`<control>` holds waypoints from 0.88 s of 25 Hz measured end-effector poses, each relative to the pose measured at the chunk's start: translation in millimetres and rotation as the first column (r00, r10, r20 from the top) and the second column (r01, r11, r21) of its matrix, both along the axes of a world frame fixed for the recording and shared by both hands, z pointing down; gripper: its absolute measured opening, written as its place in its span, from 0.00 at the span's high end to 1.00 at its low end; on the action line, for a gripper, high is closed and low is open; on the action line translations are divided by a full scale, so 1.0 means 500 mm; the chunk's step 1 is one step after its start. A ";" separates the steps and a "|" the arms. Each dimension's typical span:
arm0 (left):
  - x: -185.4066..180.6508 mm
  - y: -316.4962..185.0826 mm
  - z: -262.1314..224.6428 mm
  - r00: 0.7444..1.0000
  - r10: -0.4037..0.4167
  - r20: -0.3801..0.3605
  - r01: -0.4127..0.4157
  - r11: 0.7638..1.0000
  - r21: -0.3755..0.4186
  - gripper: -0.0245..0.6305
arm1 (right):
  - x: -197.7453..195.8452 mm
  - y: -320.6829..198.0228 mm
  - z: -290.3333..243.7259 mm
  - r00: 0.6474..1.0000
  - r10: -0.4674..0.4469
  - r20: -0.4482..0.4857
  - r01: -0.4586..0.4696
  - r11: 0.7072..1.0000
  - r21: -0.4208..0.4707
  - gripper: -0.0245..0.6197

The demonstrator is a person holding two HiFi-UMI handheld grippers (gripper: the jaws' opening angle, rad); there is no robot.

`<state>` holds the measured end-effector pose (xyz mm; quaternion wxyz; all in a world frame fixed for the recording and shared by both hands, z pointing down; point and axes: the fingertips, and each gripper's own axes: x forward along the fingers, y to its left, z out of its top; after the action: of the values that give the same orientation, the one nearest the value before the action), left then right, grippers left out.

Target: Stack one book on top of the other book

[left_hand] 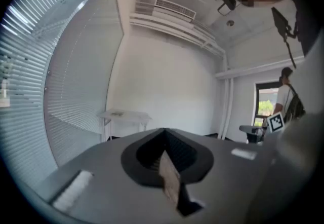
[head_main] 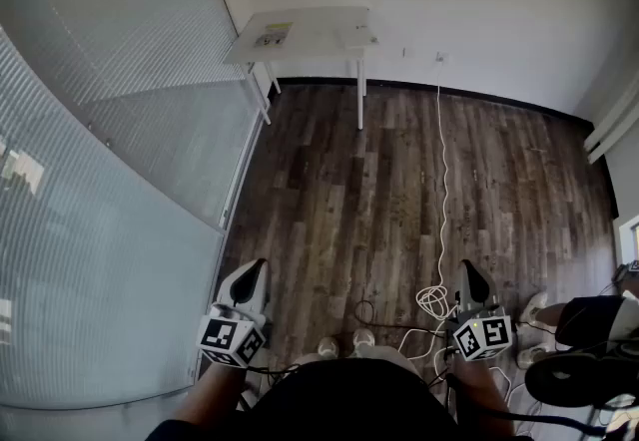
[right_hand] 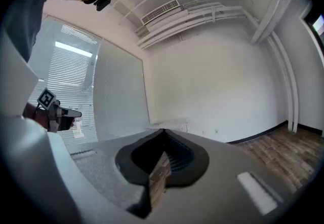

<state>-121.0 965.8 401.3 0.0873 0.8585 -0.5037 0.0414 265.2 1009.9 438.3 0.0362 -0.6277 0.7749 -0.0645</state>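
Note:
A white table (head_main: 310,30) stands far off against the back wall. On it lies a flat thing with a yellow patch (head_main: 272,33), too small to tell as a book. My left gripper (head_main: 250,277) and my right gripper (head_main: 471,277) are held low beside the person's body, both pointing forward over the floor. Seen along its jaws, the left gripper (left_hand: 164,137) has them closed together on nothing, with the table (left_hand: 124,114) far ahead. The right gripper (right_hand: 163,136) is likewise shut and empty.
A frosted glass wall with blinds (head_main: 100,180) runs along the left. Across the dark wood floor (head_main: 379,190) a white cable (head_main: 439,170) trails to a coil near the person's feet (head_main: 344,341). A dark chair and gear (head_main: 584,374) sit at the lower right.

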 end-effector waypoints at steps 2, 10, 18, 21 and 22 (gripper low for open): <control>0.009 -0.013 0.000 1.000 -0.017 0.024 0.017 1.000 0.005 0.96 | 0.013 -0.007 0.016 0.999 0.005 0.031 -0.005 1.000 -0.010 0.96; 0.061 -0.023 -0.009 0.999 -0.047 0.025 0.046 0.998 0.051 0.96 | 0.042 -0.046 0.074 0.998 -0.057 0.034 0.058 0.998 -0.037 0.96; 0.037 -0.024 0.007 0.977 -0.062 0.204 0.043 0.995 0.095 0.96 | -0.002 -0.113 0.082 0.979 -0.183 0.086 0.189 0.980 -0.067 0.96; 0.041 -0.071 0.006 0.985 -0.060 0.162 0.045 0.995 0.094 0.95 | -0.006 -0.151 0.085 0.980 -0.176 0.088 0.183 0.980 -0.078 0.96; 0.039 -0.092 0.012 0.988 -0.061 0.143 0.049 0.995 0.086 0.95 | -0.005 -0.165 0.088 0.982 -0.168 0.084 0.176 0.980 -0.089 0.96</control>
<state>-101.5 919.7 407.4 0.0160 0.8419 -0.5334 0.0805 262.8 927.6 482.3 0.0298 -0.5564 0.8204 -0.1286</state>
